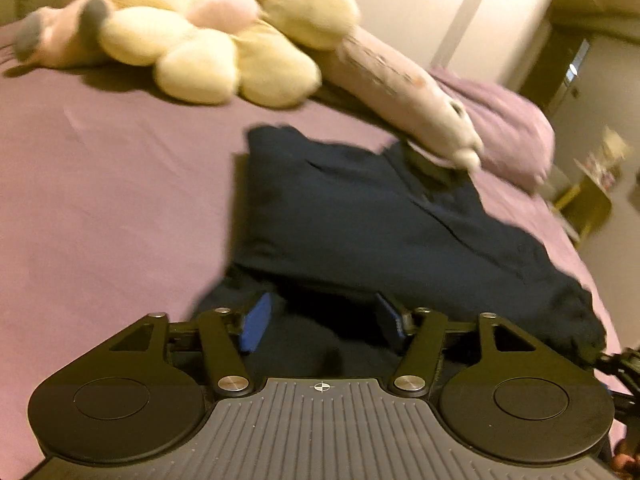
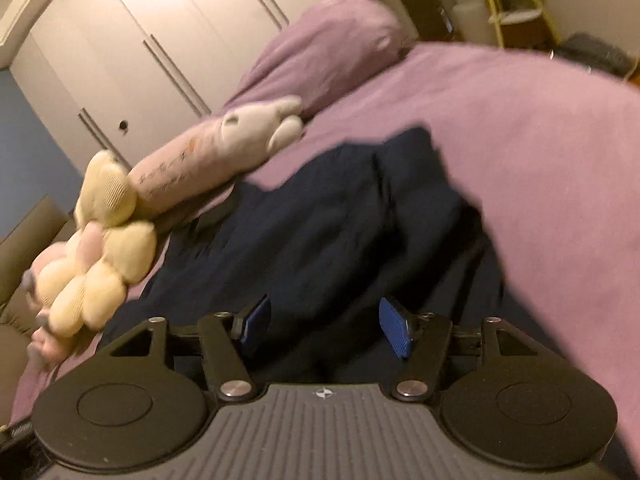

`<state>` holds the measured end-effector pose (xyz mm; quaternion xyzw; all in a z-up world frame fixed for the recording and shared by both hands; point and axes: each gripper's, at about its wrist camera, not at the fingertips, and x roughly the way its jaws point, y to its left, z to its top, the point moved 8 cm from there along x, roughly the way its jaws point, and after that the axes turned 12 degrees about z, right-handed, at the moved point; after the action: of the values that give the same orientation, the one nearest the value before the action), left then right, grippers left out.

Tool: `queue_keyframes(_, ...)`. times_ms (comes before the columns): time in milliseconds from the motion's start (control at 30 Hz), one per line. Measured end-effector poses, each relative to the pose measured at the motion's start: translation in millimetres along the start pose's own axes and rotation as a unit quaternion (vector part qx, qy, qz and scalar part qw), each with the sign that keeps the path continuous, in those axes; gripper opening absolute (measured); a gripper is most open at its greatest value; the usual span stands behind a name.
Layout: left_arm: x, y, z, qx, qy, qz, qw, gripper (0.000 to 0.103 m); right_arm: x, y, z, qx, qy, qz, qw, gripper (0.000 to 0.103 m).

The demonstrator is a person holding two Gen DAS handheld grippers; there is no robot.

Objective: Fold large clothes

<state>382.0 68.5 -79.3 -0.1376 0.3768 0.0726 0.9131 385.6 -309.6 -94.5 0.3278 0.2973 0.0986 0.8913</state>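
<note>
A dark navy garment (image 1: 380, 220) lies partly folded on the purple bedsheet (image 1: 100, 200), its bulk stretching straight ahead of the left gripper (image 1: 324, 320) and running away toward the long pink plush (image 1: 400, 84), whose pale end rests on the cloth's far edge. The left gripper's jaws stand wide apart with nothing between the blue pads (image 1: 256, 320) — they hover just over the garment's near hem. In the right wrist view the right gripper (image 2: 324, 324) is likewise spread open and empty above the same navy garment (image 2: 320, 220), whose long axis runs up and away from it; a flap of purple sheet (image 2: 540, 180) overlaps the cloth on the right. Both grippers look about equally near the near edge, so a two-handed pinch of that hem seems the likely next step. The cream flower plush (image 1: 192, 40) lies well beyond. Script on the pink plush (image 2: 180, 168) is too blurred to read; no brand or label shows.
</note>
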Motion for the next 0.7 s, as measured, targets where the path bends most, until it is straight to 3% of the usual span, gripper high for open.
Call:
queue_keyframes(33,1,-6,-3,0.008,0.000,-0.004,1.0000,0.084,2,-6,-9,0.011,0.007,-0.004,1.000,0.061)
queue_keyframes(67,3,-13,-5,0.015,-0.002,-0.011,0.9998,0.088,1,-10,-16,0.025,0.007,-0.004,1.000,0.060)
queue_keyframes(233,11,-31,-16,0.012,0.013,-0.036,0.9992,0.095,-17,-23,-25,0.093,-0.040,0.050,0.994,0.066)
queue_keyframes(367,15,-35,-18,-0.003,0.018,-0.031,0.9993,0.096,-21,-27,-28,0.116,-0.040,0.088,0.989,0.077)
queue_keyframes(500,17,-32,-13,-0.028,0.030,-0.031,0.9987,0.096,-23,-22,-26,0.148,-0.043,0.126,0.980,0.102)
queue_keyframes(667,15,-29,4,-0.027,0.011,-0.031,0.9991,0.096,-18,-17,-25,0.141,-0.024,0.114,0.983,0.099)
queue_keyframes(700,16,-28,8,-0.029,0.009,-0.028,0.9991,0.096,-19,-15,-23,0.138,-0.017,0.106,0.985,0.082)
